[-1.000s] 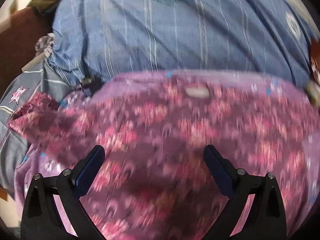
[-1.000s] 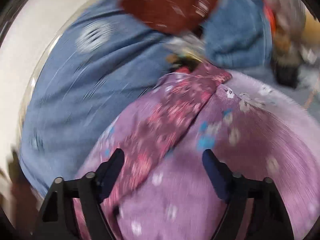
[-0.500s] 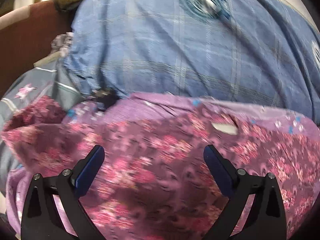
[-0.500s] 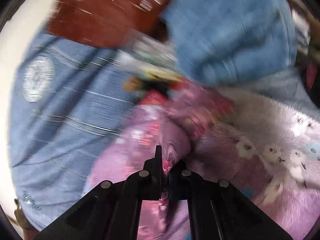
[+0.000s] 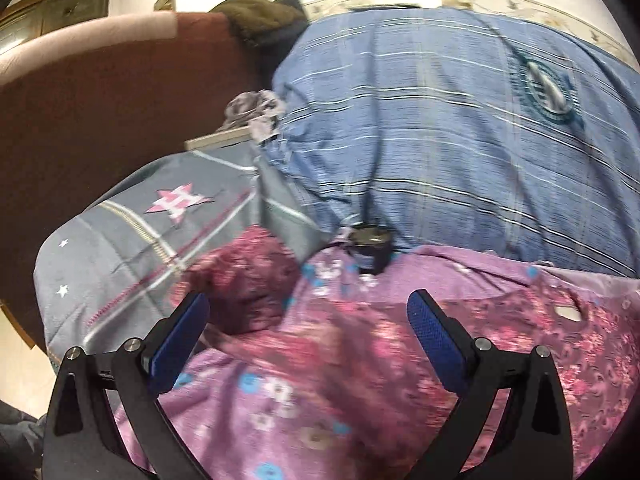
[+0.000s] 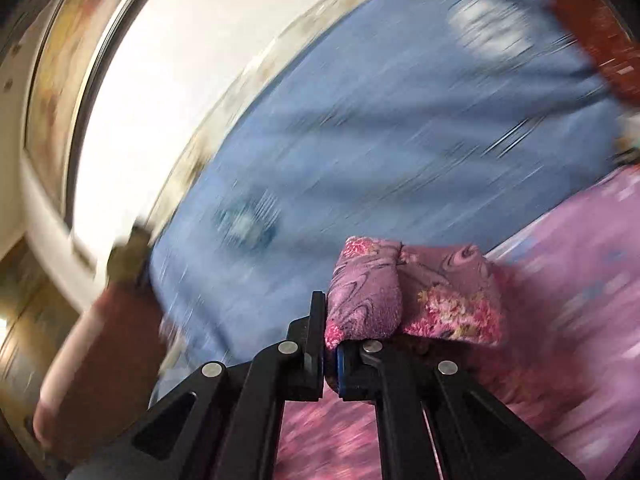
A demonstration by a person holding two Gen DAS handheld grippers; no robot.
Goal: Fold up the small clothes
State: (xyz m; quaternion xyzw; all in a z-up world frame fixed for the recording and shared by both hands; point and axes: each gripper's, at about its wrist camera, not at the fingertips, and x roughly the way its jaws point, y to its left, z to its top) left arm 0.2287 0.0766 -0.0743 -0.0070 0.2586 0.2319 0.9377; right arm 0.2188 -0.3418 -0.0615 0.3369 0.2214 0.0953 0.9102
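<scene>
No words, brand names or numbers can be read; the only sign is a pink star holding an H-like shape on the grey bedding (image 5: 160,216), at 9 o'clock in the left wrist view; the right wrist view is too blurred.

Ahead of me a big blue striped duvet (image 5: 460,128) is heaped up high, with a round teal-and-white emblem (image 5: 548,92) printed on it. To its left lies a grey pillow (image 5: 132,240) with a pink star (image 5: 176,202) and small white stars. A small dark jar (image 5: 370,246) sits where the blue duvet meets the lilac flowered blanket (image 5: 280,420) spread under me. Behind the pillow stands a dark red headboard (image 5: 100,100), with an olive-green garment (image 5: 256,16) bunched on its top edge. A crumpled grey cloth (image 5: 250,106) is tucked between headboard and duvet. In my right view the blue duvet (image 6: 380,128) is blurred against a white wall (image 6: 160,80).
</scene>
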